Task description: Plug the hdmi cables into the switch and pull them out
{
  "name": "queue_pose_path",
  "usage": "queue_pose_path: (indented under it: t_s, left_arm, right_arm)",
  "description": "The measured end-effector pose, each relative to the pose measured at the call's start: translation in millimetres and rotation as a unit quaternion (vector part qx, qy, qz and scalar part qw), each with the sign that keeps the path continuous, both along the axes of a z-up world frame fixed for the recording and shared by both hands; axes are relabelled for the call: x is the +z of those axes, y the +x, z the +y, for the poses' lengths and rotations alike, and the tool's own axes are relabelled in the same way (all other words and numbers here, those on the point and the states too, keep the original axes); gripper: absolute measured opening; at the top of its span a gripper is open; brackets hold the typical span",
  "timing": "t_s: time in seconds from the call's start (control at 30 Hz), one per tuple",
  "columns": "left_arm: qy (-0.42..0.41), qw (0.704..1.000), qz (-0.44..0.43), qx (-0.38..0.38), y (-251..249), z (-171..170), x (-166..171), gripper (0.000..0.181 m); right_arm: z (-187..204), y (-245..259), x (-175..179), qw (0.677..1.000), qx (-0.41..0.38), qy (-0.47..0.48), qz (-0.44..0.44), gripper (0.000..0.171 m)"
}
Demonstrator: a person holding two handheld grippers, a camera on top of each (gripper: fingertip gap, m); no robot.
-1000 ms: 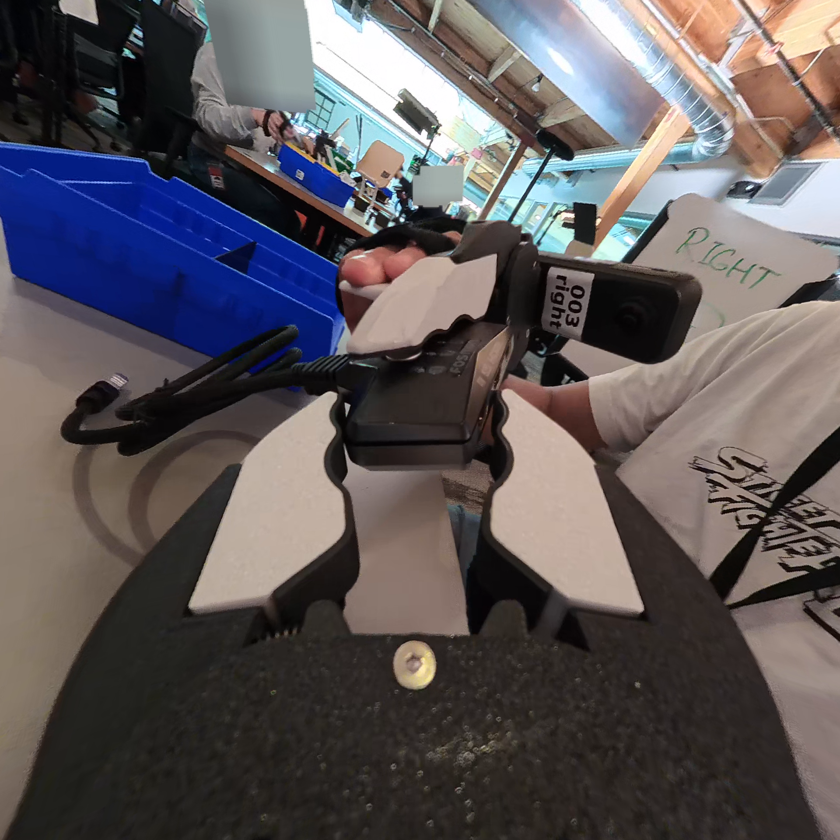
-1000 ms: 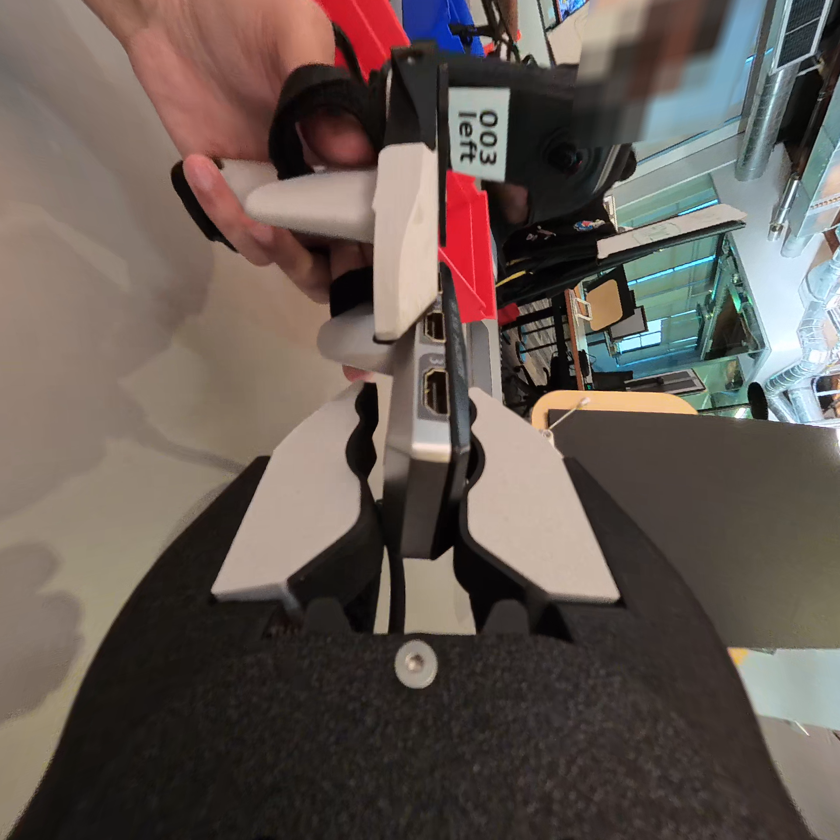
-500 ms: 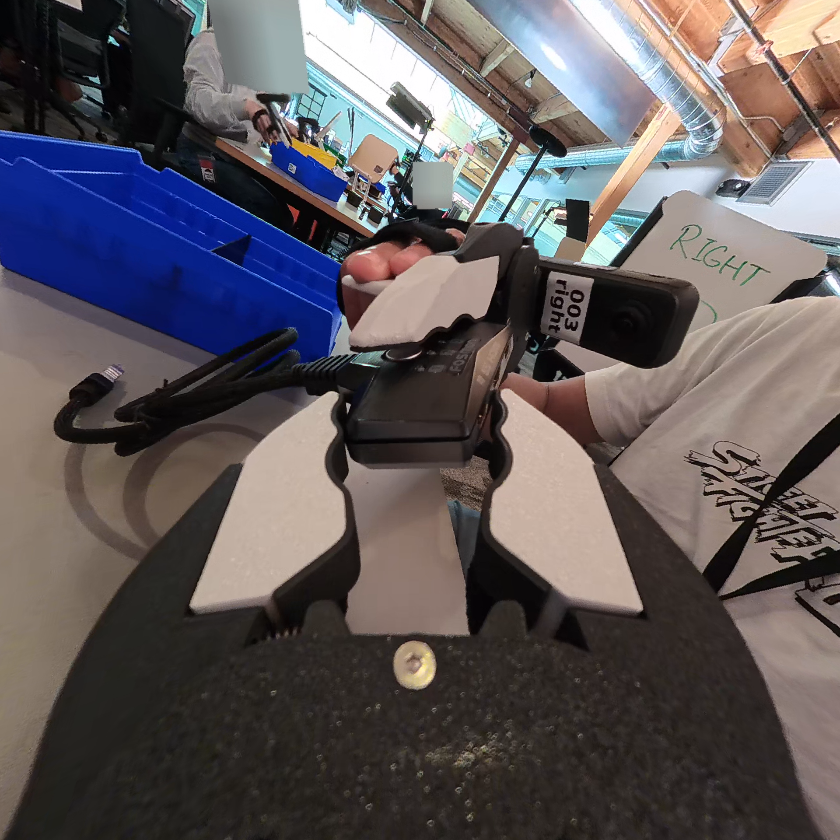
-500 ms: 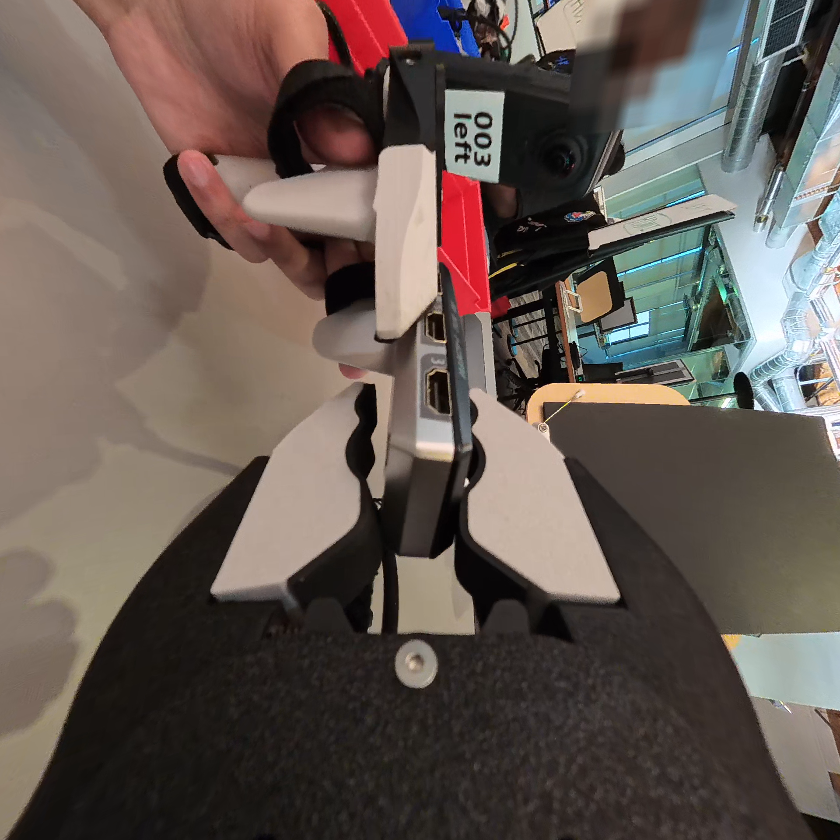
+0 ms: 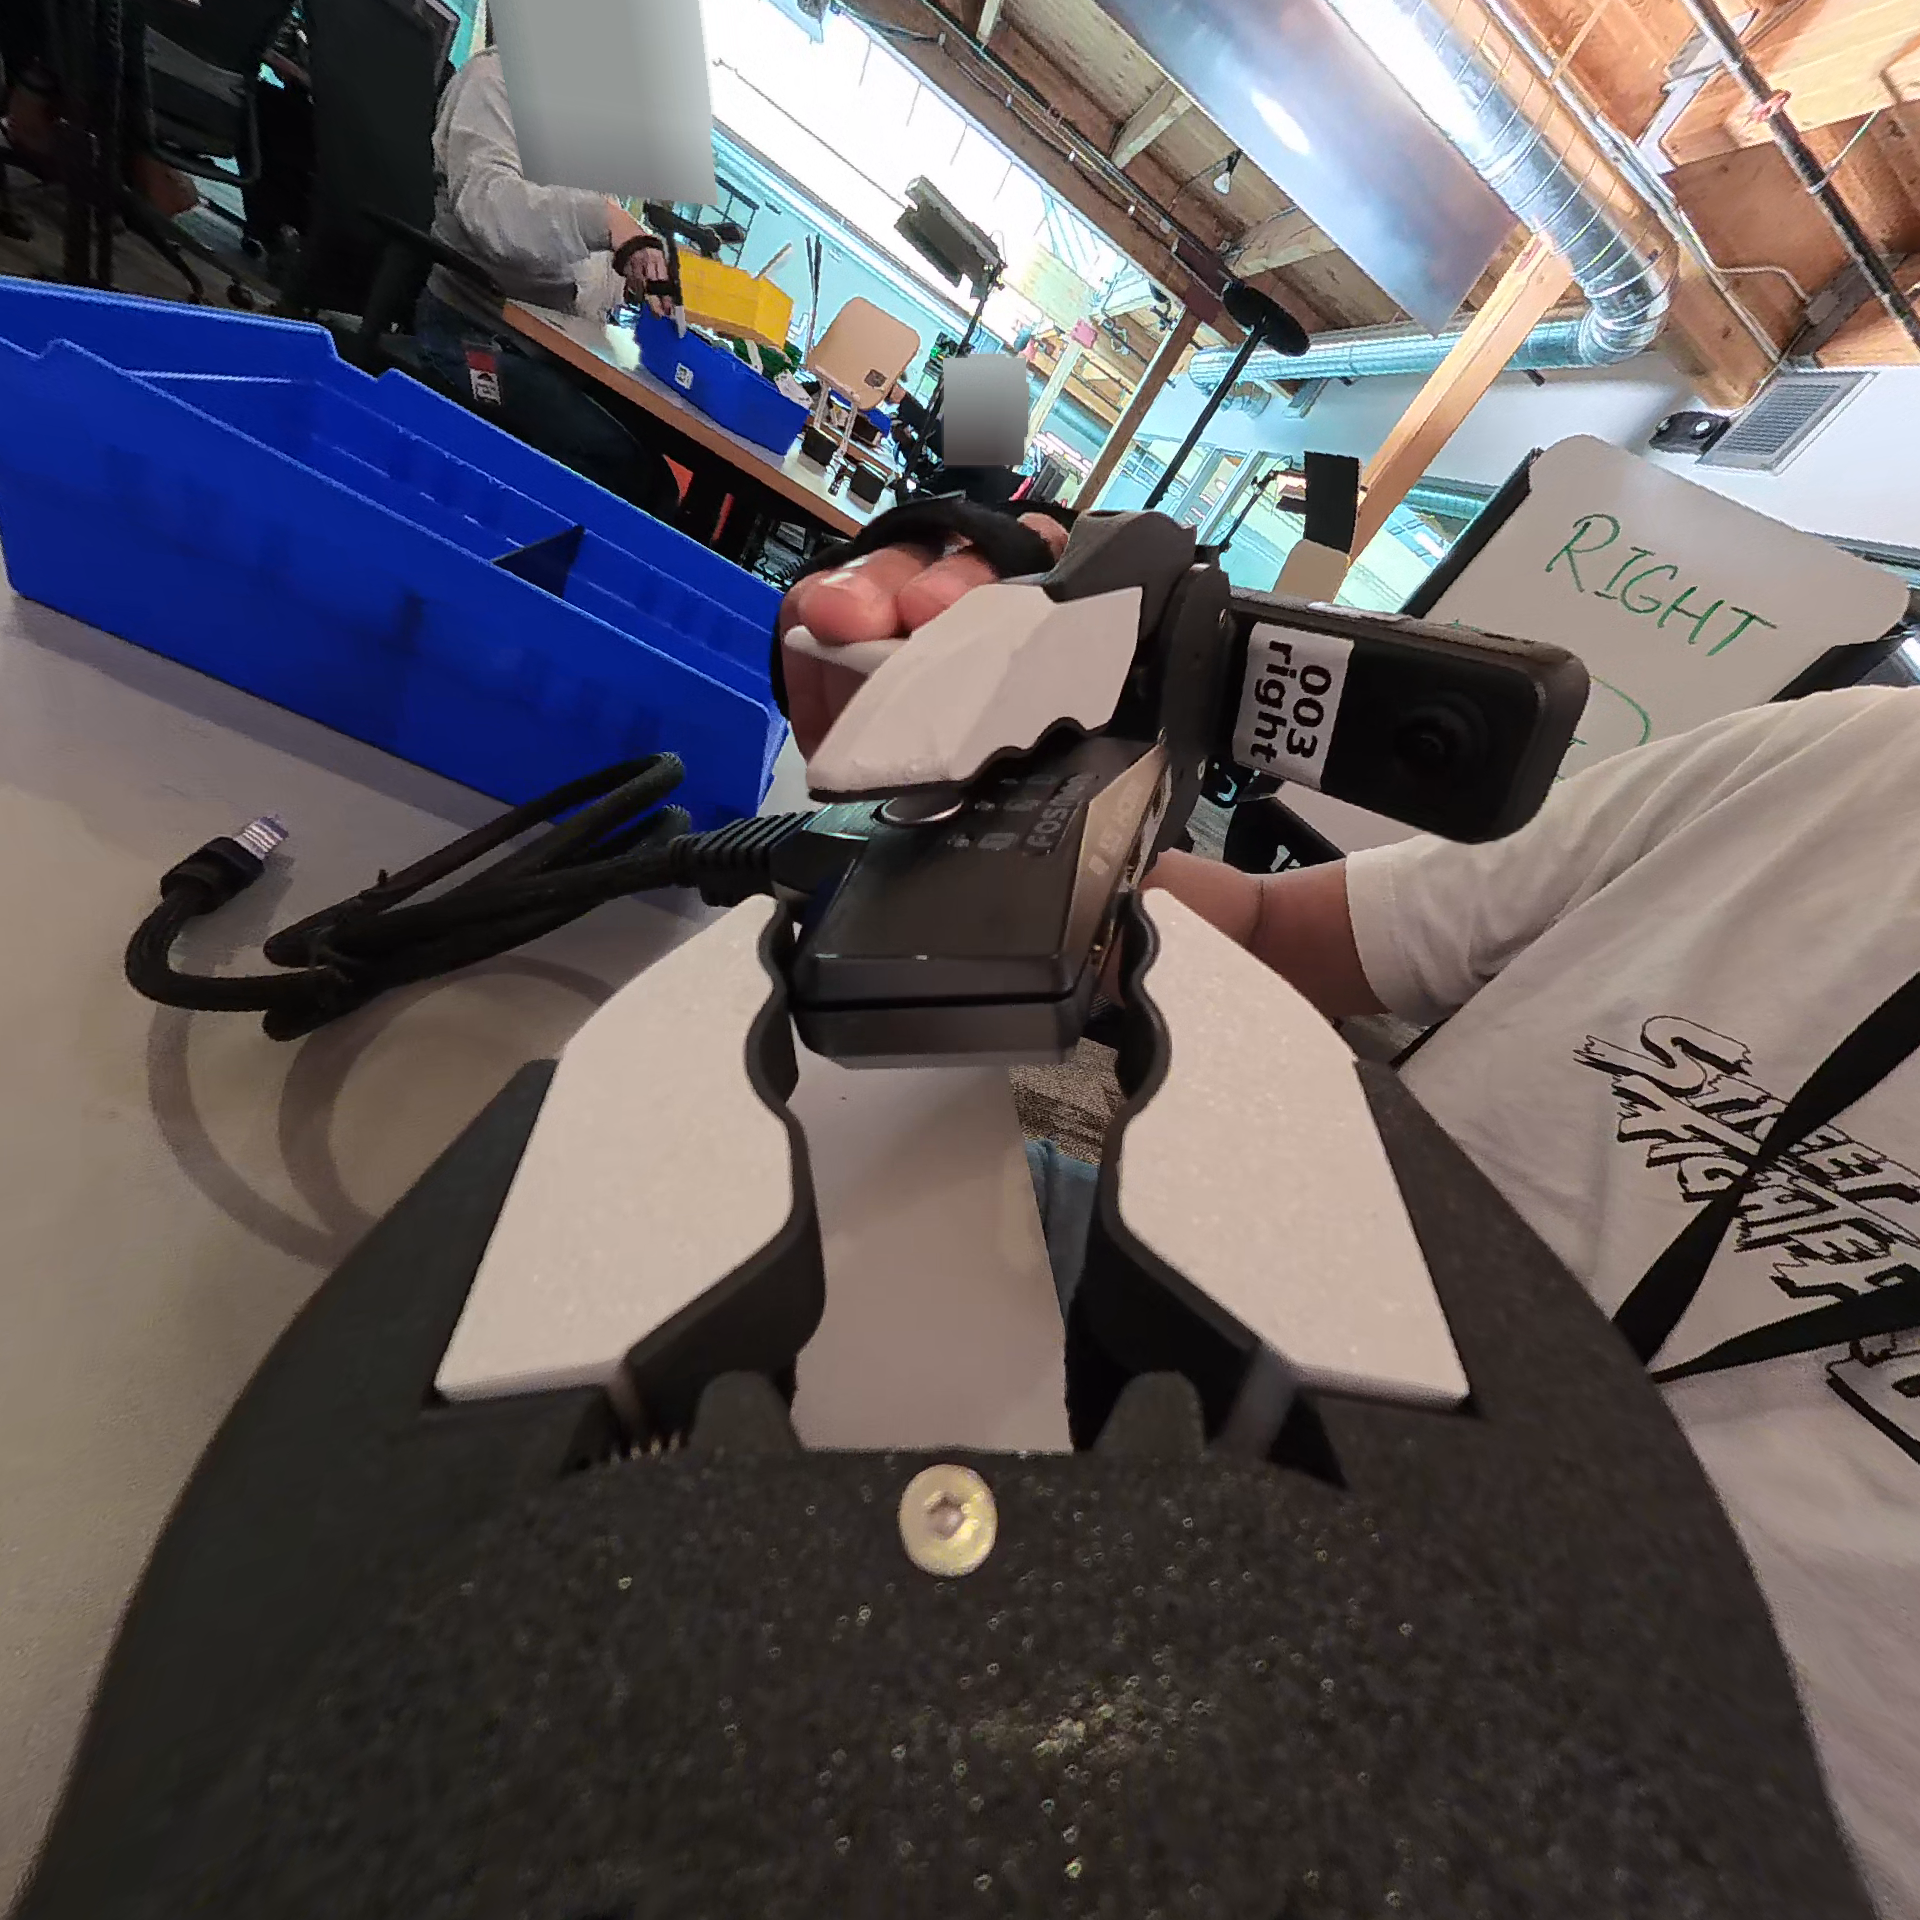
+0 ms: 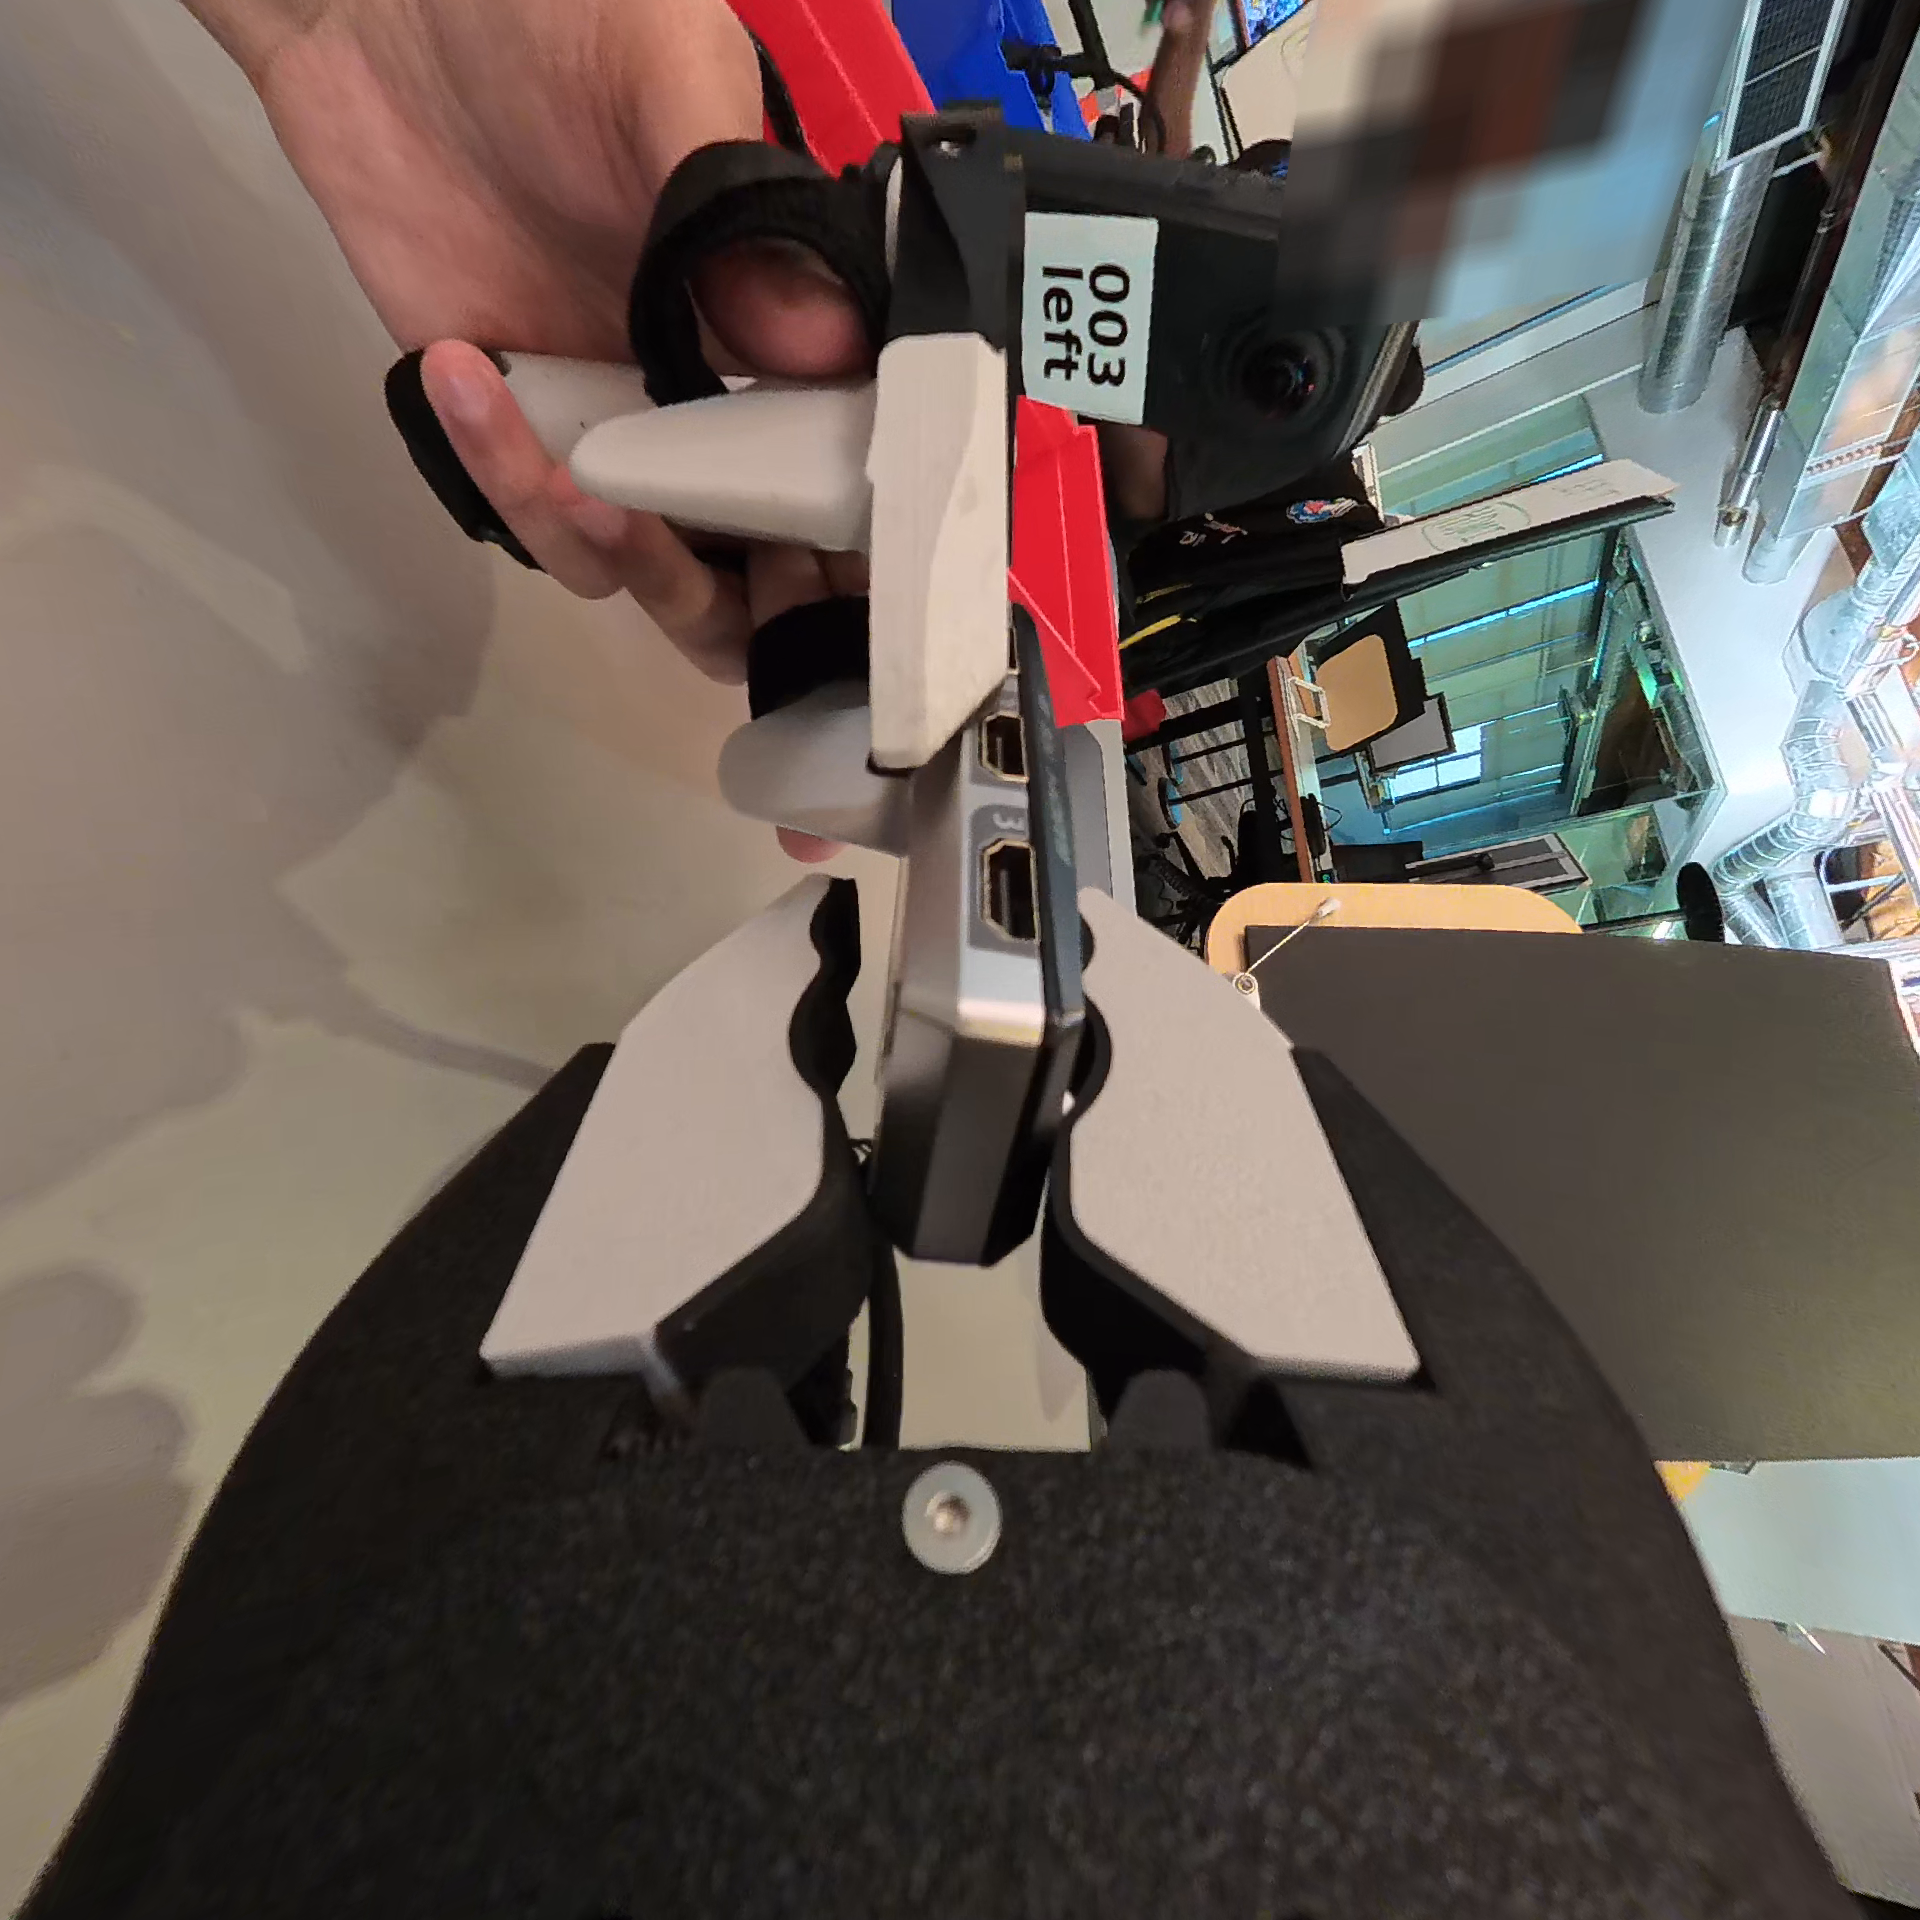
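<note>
While the grey table (image 5: 312, 1195) spreads out below and a blue bin (image 5: 343, 582) stands along its far side, the switch (image 5: 940, 961) is held up in the air above the table's near edge, gripped from two sides at once. In the left wrist view it is a flat black box lying roughly level, its long axis running away from the camera toward the right gripper (image 5: 966, 779) opposite. The left gripper (image 5: 951, 997) has its two white fingers (image 5: 665, 1143) drawn in narrow against the box's side edges at the near end. The right gripper, seen here farther off, clamps the far end through its thickness, one finger on the top face, the other hidden beneath.

In the right wrist view the switch (image 6: 977, 1091) stands on edge between the right gripper's (image 6: 966, 997) closed-in fingers, its silver port face turned toward the camera and leftward, with two open HDMI sockets (image 6: 1008, 888) stacked along the long axis. The left gripper (image 6: 935, 561) holds its far end, a hand (image 6: 540, 260) strapped to it.

A black braided hdmi cable (image 5: 436, 894) runs from the switch's left side down onto the table, where it lies looped; its free plug (image 5: 255, 836) rests flat, pointing away toward the bin.
</note>
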State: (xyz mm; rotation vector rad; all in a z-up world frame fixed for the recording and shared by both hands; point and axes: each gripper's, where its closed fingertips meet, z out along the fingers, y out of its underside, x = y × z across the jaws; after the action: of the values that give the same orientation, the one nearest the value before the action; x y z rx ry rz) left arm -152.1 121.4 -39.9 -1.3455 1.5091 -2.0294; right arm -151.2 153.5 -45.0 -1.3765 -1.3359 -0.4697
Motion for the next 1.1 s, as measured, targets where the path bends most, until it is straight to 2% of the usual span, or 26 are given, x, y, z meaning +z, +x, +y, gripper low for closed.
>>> queue_pose_path:
  t_s: [0.2, 0.93, 1.03, 1.1]
  left_arm:
    - [-0.016, 1.000, -0.006, 0.002, -2, 4, 1, 0.058]
    - [-0.027, 1.000, -0.005, -0.011, -2, 2, 2, 0.059]
    - [-0.041, 0.999, -0.015, 0.003, -2, 9, 8, 0.059]
    - [-0.048, 0.998, -0.018, 0.038, -4, 20, 14, 0.058]
  right_arm:
    - [-3, 2, 5, 1.000, 0.008, 0.007, 0.004, 0.027]
    - [-3, 1, 2, 1.000, -0.012, -0.015, 0.010, 0.025]
    - [4, 1, 5, 1.000, -0.012, -0.011, 0.012, 0.025]
    - [11, 4, 17, 1.000, -0.008, 0.002, 0.013, 0.025]
